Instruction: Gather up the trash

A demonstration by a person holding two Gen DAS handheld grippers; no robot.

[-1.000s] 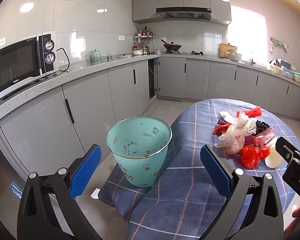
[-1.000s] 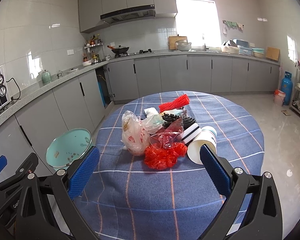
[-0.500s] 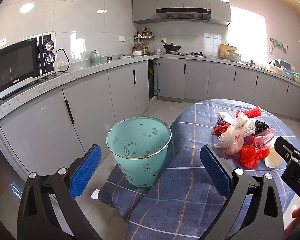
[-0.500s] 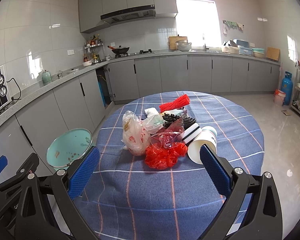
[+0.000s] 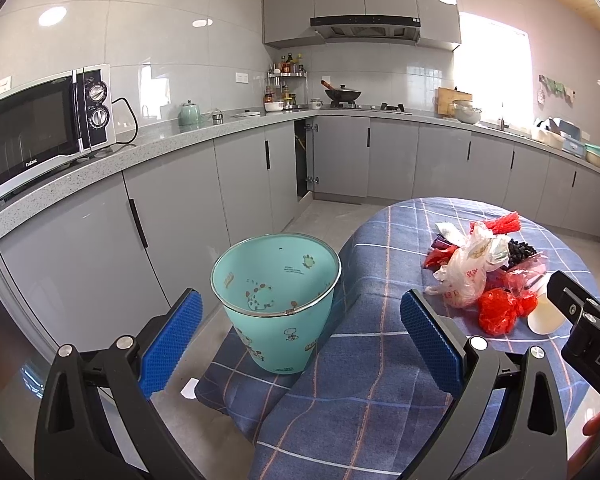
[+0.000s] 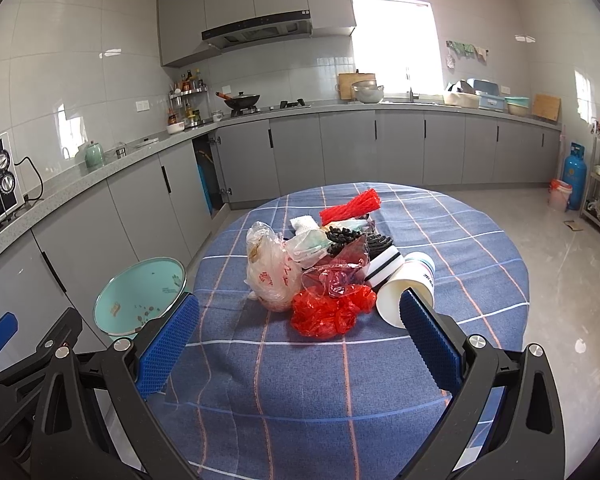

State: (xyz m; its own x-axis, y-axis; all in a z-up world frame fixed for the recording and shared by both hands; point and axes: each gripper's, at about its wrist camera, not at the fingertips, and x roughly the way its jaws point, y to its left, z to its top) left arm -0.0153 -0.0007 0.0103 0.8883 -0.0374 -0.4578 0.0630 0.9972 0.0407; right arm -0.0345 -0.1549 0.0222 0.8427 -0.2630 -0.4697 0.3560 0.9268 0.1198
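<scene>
Blue-checked cloth covers the round table [image 6: 460,248], and the trash pile [image 6: 324,264] sits in a heap on it, straight ahead of the right gripper [image 6: 300,340] and beyond its tips, not yet touched. Nearest that gripper lies a crumpled red plastic bag [image 6: 328,312], with a whitish plastic bag [image 6: 270,272] to its left and a tipped paper cup [image 6: 404,292] just behind the right-hand pad. Its jaws stand wide, holding nothing. The left gripper [image 5: 300,340] is likewise spread wide and empty; the teal bin [image 5: 278,296] stands directly ahead between its fingers, beside the table on a cloth-covered seat. Compared with a second ago almost nothing has changed: both views have only drifted slightly, and the pile lies as before. By this reading, collection has not begun; the next move is probably the right gripper's reach toward the red bag.
</scene>
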